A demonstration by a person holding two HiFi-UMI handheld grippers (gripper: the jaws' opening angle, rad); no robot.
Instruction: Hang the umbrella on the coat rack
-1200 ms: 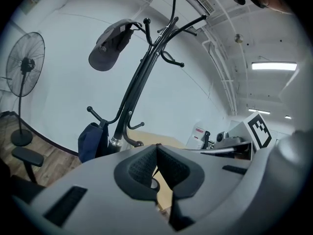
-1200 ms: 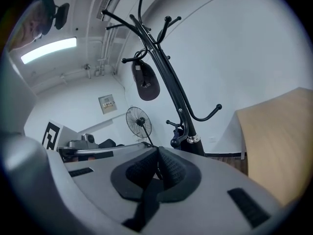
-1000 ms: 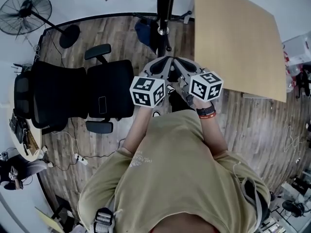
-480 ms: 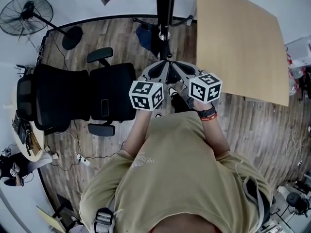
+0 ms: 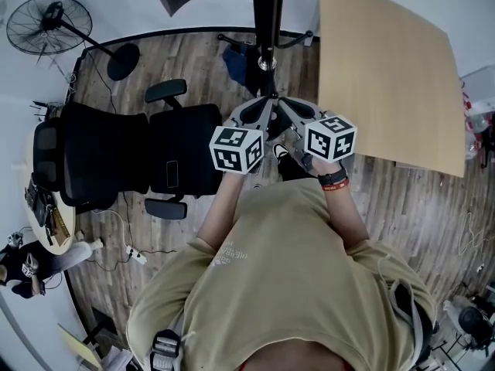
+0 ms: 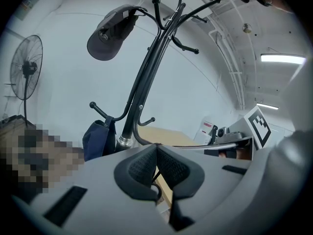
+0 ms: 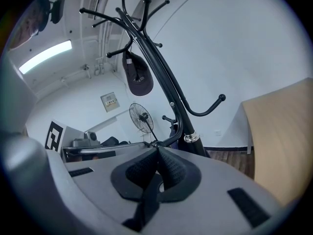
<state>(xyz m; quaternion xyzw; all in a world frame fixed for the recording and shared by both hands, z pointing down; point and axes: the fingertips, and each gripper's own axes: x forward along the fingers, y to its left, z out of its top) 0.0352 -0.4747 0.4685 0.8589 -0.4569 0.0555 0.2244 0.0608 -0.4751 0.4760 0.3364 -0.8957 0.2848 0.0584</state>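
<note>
The black coat rack point(image 5: 267, 22) stands straight ahead, its pole point(image 6: 146, 72) and hooks point(image 7: 161, 77) filling both gripper views. My left gripper point(image 5: 261, 103) and right gripper point(image 5: 280, 103) meet tip to tip just before the pole. Both are shut. A thin black strap point(image 6: 157, 190) hangs from between the left pads, and a black strap point(image 7: 149, 199) drops from the right pads. One low curved hook point(image 6: 139, 133) passes right over the jaws. The rest of the umbrella is hidden under the grippers.
A dark cap point(image 6: 110, 33) hangs on an upper hook and a blue bag point(image 5: 234, 59) on a low one. Black office chairs point(image 5: 131, 149) stand to the left, a wooden table point(image 5: 387, 76) to the right, a fan point(image 5: 46, 25) at the far left.
Both grippers stay shut and tip to tip. They and the view have shifted slightly, with the rack pole now a little nearer the tips.
</note>
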